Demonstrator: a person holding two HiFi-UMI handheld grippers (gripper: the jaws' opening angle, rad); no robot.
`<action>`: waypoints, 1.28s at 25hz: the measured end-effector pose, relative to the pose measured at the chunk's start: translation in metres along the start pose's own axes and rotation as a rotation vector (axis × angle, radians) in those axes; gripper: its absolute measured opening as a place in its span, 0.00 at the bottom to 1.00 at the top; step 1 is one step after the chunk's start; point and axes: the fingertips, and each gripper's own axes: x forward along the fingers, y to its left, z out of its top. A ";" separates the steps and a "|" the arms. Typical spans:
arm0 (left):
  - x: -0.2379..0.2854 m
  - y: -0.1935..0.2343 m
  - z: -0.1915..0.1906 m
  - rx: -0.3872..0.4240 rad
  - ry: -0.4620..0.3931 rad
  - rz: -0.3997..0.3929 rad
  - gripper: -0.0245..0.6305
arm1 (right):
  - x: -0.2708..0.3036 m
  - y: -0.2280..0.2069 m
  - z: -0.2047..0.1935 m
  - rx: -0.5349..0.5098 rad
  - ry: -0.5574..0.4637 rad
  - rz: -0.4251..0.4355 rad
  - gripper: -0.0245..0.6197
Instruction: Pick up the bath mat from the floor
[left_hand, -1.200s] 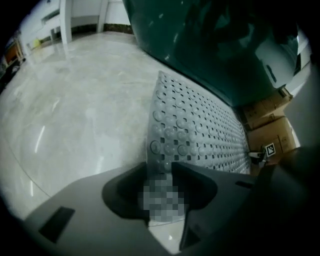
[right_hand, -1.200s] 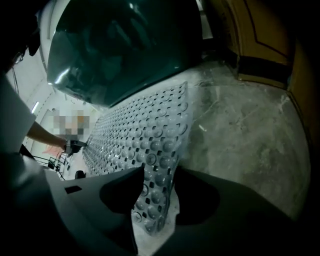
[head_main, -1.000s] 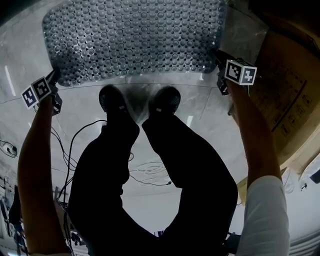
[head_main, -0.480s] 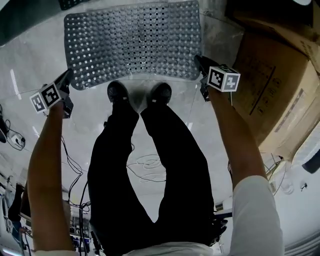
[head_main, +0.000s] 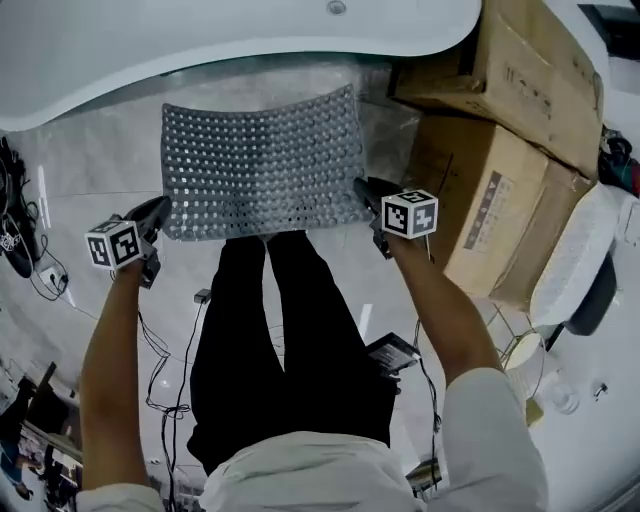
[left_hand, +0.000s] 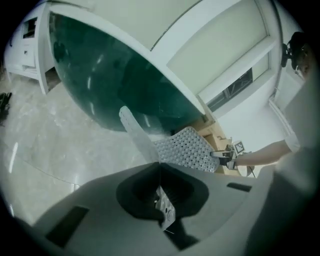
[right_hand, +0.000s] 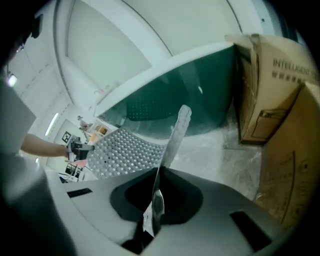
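Observation:
The bath mat, a translucent grey sheet of bumps and holes, hangs stretched between both grippers in front of the person's legs. My left gripper is shut on its near left corner and my right gripper on its near right corner. In the left gripper view the jaws pinch the mat's edge, and the mat runs off to the right gripper. In the right gripper view the jaws clamp the edge too, and the mat sags toward the left gripper.
A white bathtub with a dark green side curves across the far side. Cardboard boxes stand stacked at the right, close to the right arm. Cables lie on the pale marble floor behind the legs, and shoes sit at the far left.
Both grippers have risen with the mat's near corners, lifting the mat off the floor. The person has straightened up, so the floor looks farther away.

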 end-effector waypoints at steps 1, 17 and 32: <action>-0.025 -0.020 0.002 0.004 -0.008 0.000 0.06 | -0.025 0.018 0.007 -0.003 -0.020 0.023 0.09; -0.382 -0.303 0.157 0.328 -0.647 -0.130 0.06 | -0.393 0.287 0.184 -0.313 -0.662 0.208 0.09; -0.486 -0.453 0.208 0.563 -0.908 -0.419 0.05 | -0.547 0.404 0.193 -0.462 -1.040 0.088 0.09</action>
